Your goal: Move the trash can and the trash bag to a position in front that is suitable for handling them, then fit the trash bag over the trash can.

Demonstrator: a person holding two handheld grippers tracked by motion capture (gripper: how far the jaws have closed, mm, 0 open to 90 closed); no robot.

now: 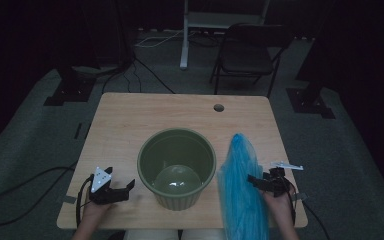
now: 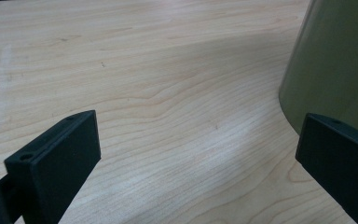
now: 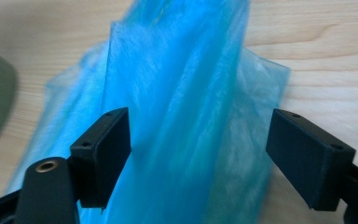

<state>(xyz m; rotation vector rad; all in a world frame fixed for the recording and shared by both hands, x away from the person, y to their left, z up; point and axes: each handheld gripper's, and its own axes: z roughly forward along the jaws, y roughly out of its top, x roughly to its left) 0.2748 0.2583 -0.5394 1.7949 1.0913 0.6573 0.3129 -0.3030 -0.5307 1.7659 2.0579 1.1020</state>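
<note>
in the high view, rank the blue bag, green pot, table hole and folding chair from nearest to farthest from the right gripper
1. blue plastic bag, right beside the right gripper, at its open jaws.
2. green pot, table centre, to its left.
3. table hole, near the far edge.
4. folding chair, on the floor beyond the table.

No readable text, labels or numbers anywhere (lighting dim).

We look along our left gripper (image 2: pixel 198 154), its two black jaws spread wide with bare table (image 2: pixel 158 84) between them. The green pot (image 2: pixel 340 60) rises just beyond the one jaw nearer it; the other jaw stands well apart from the pot.
</note>
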